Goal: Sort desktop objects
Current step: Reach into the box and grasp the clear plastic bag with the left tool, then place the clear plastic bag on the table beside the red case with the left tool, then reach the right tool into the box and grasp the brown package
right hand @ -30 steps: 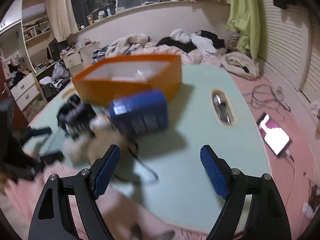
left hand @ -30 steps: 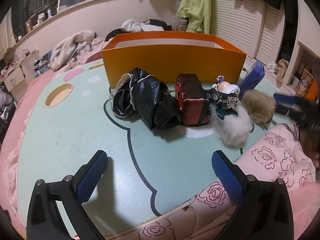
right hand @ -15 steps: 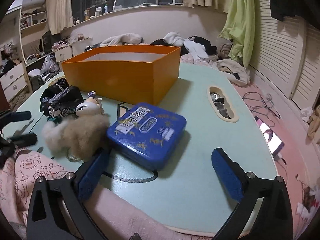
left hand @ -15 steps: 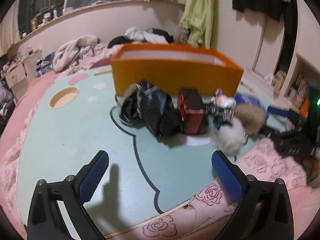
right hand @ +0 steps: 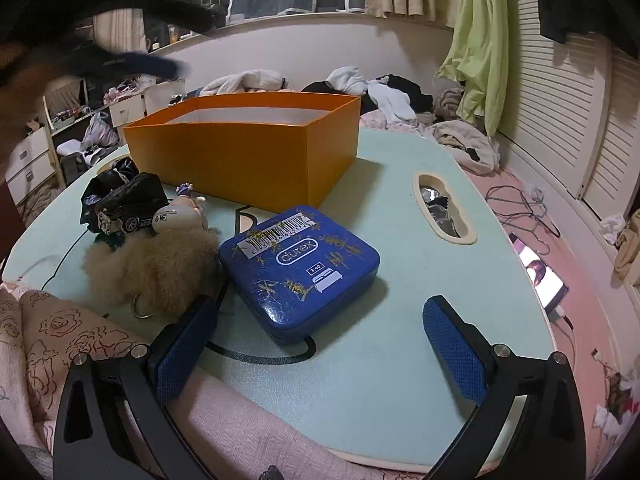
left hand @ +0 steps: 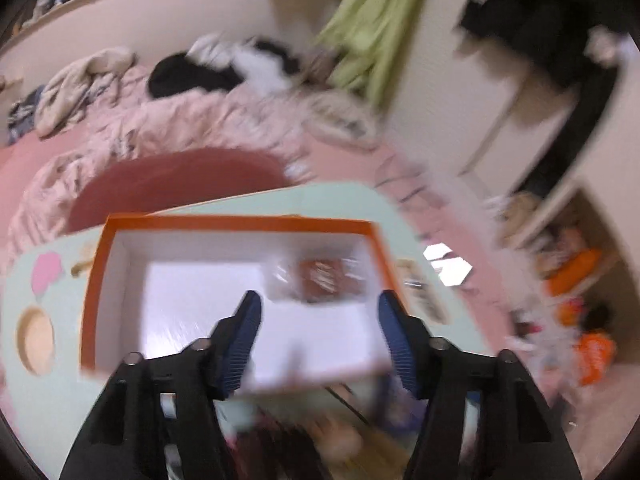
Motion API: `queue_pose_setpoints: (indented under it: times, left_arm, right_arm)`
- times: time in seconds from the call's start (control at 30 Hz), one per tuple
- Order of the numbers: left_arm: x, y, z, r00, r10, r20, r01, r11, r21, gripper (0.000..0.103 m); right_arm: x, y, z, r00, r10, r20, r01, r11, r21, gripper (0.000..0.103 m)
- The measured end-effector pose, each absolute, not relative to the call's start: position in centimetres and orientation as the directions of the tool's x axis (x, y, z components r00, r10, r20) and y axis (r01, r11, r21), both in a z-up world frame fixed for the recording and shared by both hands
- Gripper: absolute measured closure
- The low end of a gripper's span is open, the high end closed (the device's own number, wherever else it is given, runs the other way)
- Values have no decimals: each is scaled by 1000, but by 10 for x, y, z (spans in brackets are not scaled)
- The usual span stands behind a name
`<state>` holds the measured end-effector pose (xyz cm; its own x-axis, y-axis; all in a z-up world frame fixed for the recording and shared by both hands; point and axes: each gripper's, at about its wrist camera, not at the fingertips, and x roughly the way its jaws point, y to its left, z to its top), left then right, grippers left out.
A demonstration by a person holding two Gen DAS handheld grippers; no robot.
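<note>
Box point(left hand: 236, 222), orange w/ white inside, sits at the far side of the pale green table point(right hand: 392, 360). We've got the left gripper point(left hand: 318, 316) above it, looking down in. Its fingers are closing, and as far as we can tell thru the blur, nothing's between them. A reddish-brown item point(left hand: 322, 280) lies inside, near the right wall.

Right gripper point(right hand: 320, 344) hovers low, fingers spread wide, nothing held, facing the blue tin point(right hand: 300, 270).

Our tip: tin's broad & flat, so we'd straddle it across the narrower span, pads square on the side walls, and squeeze before lifting. It looks slick, may slip. The furry keychain point(right hand: 156, 272) touches its left edge, so we'd keep that finger clear of the fur. A toy car point(right hand: 124, 220) and black bag point(right hand: 120, 192) wait further left.
</note>
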<state>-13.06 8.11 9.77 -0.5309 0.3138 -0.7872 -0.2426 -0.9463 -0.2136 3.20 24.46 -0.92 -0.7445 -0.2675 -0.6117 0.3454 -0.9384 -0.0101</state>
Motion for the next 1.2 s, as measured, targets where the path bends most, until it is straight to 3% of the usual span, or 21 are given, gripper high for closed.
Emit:
queue_pose_setpoints:
  times: [0.07, 0.17, 0.37, 0.6, 0.73, 0.8, 0.83, 0.87, 1.03, 1.2]
  left_arm:
    - [-161, 87, 78, -473, 266, -840, -184, -962, -201, 72]
    - [-192, 89, 45, -367, 263, -892, -133, -964, -230, 78]
    - [-182, 70, 47, -438, 399, -806, -168, -917, -362, 79]
    - [-81, 35, 101, -605, 560, -566, -327, -823, -465, 79]
    - [-36, 29, 97, -623, 546, -561, -347, -835, -427, 78]
    - [-21, 30, 90, -666, 479, -571, -341, -877, -338, 60]
    - [-16, 29, 87, -698, 437, -567, -328, -899, -289, 36]
    - [-12, 26, 86, -728, 405, -553, -311, -914, -259, 26]
    - [13, 8, 91, -777, 417, -472, -315, -906, -283, 22]
    - [48, -6, 76, -809, 297, -507, -249, -955, -161, 18]
  right_arm:
    - [33, 244, -9, -744, -268, -611, 346, -938, -10, 1]
    - [33, 245, -8, -744, -273, -609, 349, -937, -7, 1]
    - [36, 242, -6, -746, -274, -607, 350, -937, -6, 1]
    - [37, 241, -5, -747, -275, -606, 350, -937, -6, 1]
    - [37, 241, -5, -747, -276, -605, 350, -937, -6, 1]
    - [37, 242, -5, -747, -276, -605, 351, -936, -6, 1]
    - [37, 242, -5, -747, -276, -605, 351, -936, -5, 1]
    - [37, 242, -5, -746, -276, -605, 351, -936, -5, 1]
    - [37, 241, -5, -747, -276, -605, 351, -936, -5, 1]
    - [37, 243, -6, -747, -276, -605, 351, -937, -6, 1]
